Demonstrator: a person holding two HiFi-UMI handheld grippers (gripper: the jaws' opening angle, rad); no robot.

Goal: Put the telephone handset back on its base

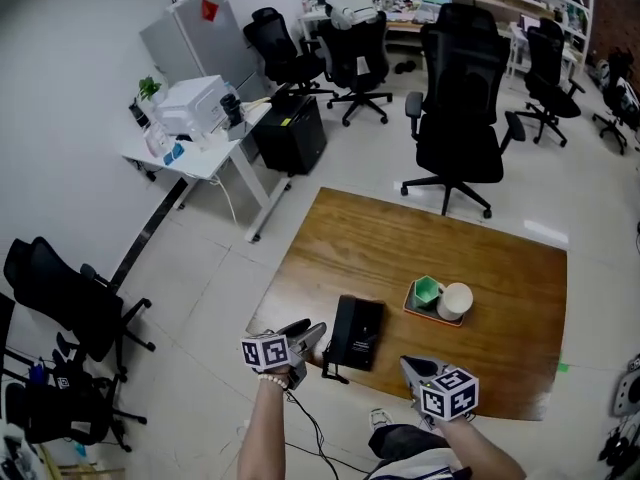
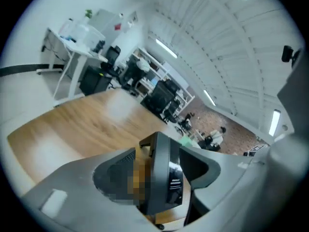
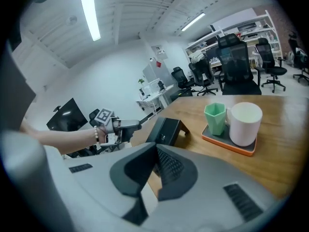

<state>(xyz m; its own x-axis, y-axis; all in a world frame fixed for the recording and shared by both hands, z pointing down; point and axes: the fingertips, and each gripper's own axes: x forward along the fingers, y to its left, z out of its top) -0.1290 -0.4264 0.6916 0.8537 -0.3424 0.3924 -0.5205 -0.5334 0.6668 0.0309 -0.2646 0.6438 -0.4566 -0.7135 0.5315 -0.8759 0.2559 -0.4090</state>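
In the head view, a black telephone (image 1: 357, 333) is seen near the left front edge of the wooden table (image 1: 500, 268). Its handset (image 1: 343, 330) appears to lie along the left side of the base; whether it is fully seated cannot be told. A cord (image 1: 312, 423) hangs off the table edge. The left gripper (image 1: 318, 334) is held just beside the telephone, and the right gripper (image 1: 410, 366) is held apart from it. A tray (image 1: 412, 310) with a green cup (image 1: 427, 290) and a white mug (image 1: 457, 299) stands nearby.

In the left gripper view, the jaws are spread with the telephone between them and are not pressed on it.

In the right gripper view, the jaws are pressed together on nothing.

If the handset is only half seated, it could be knocked loose by a jaw brushing it on withdrawal, or dragged off by the hanging cord.
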